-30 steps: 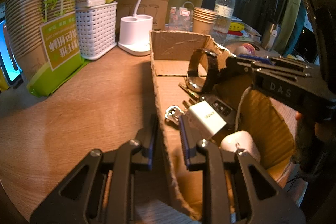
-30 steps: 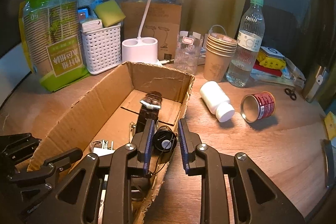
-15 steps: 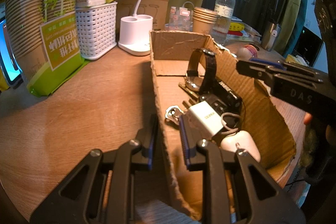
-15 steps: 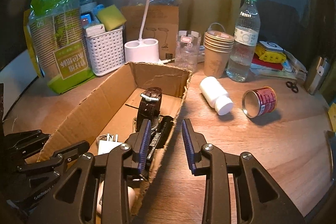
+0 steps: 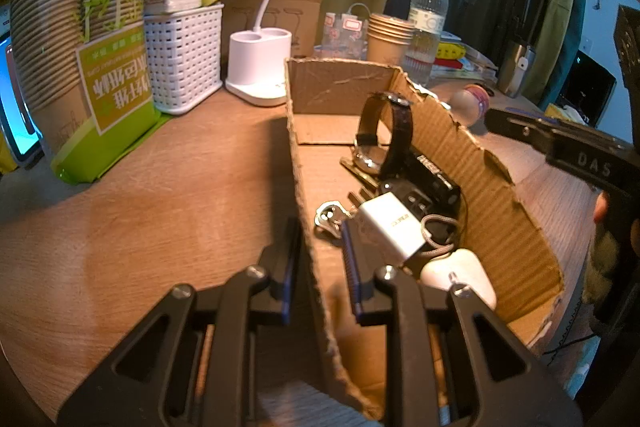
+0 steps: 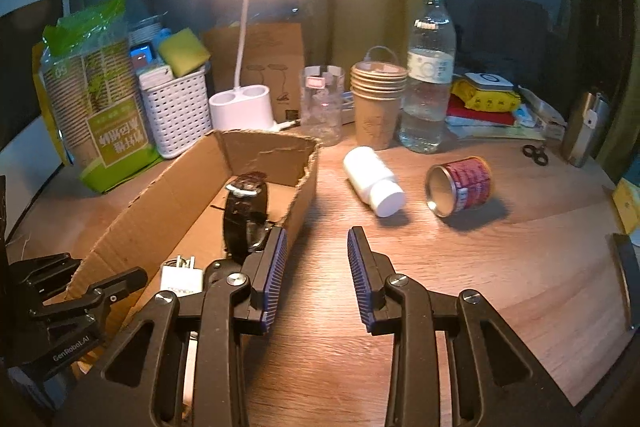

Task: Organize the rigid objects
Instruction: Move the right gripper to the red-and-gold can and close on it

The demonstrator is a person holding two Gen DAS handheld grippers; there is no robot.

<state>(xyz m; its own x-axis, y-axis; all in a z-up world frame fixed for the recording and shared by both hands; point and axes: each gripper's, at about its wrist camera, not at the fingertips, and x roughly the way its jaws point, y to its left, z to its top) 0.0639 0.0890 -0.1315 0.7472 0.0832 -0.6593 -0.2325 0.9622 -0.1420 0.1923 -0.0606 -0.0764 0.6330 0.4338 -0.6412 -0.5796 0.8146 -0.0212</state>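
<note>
Left gripper point(image 5: 320, 259) clamps cardboard box point(image 5: 492, 187) wall; right gripper point(image 6: 316, 271) just opened, empty — white bottle point(image 6: 374, 181) lying sideways.

The wooden table point(image 6: 500, 267) carries a cardboard box point(image 6: 192, 195), white bottle point(image 6: 374, 183) and tin can point(image 6: 460, 185).

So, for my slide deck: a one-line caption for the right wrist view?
Empty right gripper open above the table beside the cardboard box, white bottle and red can lying ahead.

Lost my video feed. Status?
Left gripper clamped on box wall. Right gripper empty, jaws just opened. White bottle and can ahead, unobstructed.
</note>
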